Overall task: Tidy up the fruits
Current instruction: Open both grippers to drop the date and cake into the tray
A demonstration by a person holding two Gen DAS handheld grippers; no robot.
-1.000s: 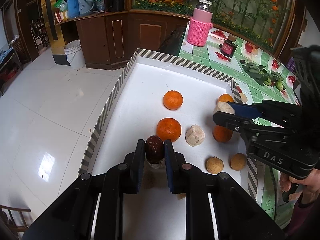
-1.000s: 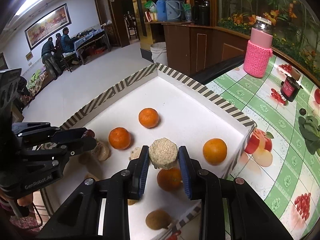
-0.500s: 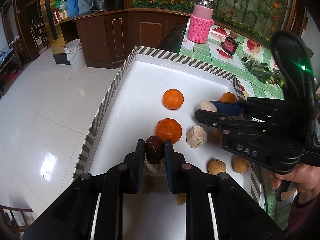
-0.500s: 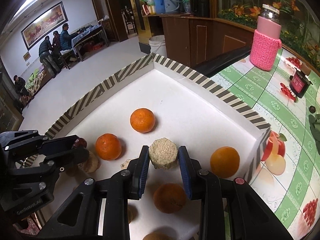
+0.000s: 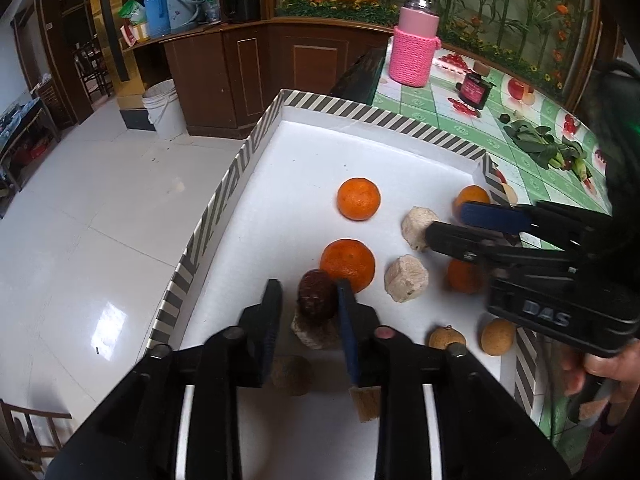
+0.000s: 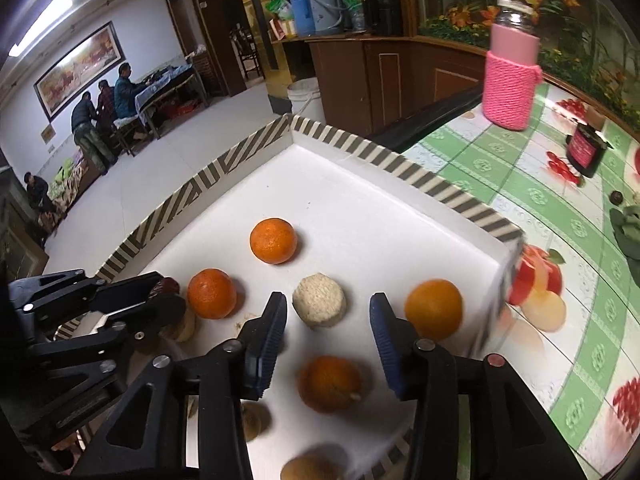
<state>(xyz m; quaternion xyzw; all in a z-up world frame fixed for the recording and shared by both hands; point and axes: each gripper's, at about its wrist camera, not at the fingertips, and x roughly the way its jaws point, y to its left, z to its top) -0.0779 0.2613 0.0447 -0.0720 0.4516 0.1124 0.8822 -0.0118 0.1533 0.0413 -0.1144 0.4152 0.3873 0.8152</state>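
A white tray (image 5: pixel 280 216) with a striped rim holds several oranges, beige rough chunks and small brown fruits. My left gripper (image 5: pixel 310 294) is open around a dark red date (image 5: pixel 316 294) that rests on a beige chunk (image 5: pixel 316 332). An orange (image 5: pixel 347 264) lies just beyond it. My right gripper (image 6: pixel 326 312) is open, with a beige round chunk (image 6: pixel 319 299) lying on the tray (image 6: pixel 360 208) between its fingertips. In the left wrist view the right gripper (image 5: pixel 448 224) is at the right, beside that chunk (image 5: pixel 416 226).
A pink knit-covered bottle (image 5: pixel 414 42), a dark jar (image 5: pixel 474 90) and green vegetables (image 5: pixel 544 146) stand on the green-checked tablecloth right of the tray. White floor and a white bucket (image 5: pixel 164 110) lie left. People sit far off (image 6: pixel 104 108).
Both grippers have opened. The left one let the date down onto the beige chunk; the right one moved forward and released its beige chunk onto the tray.
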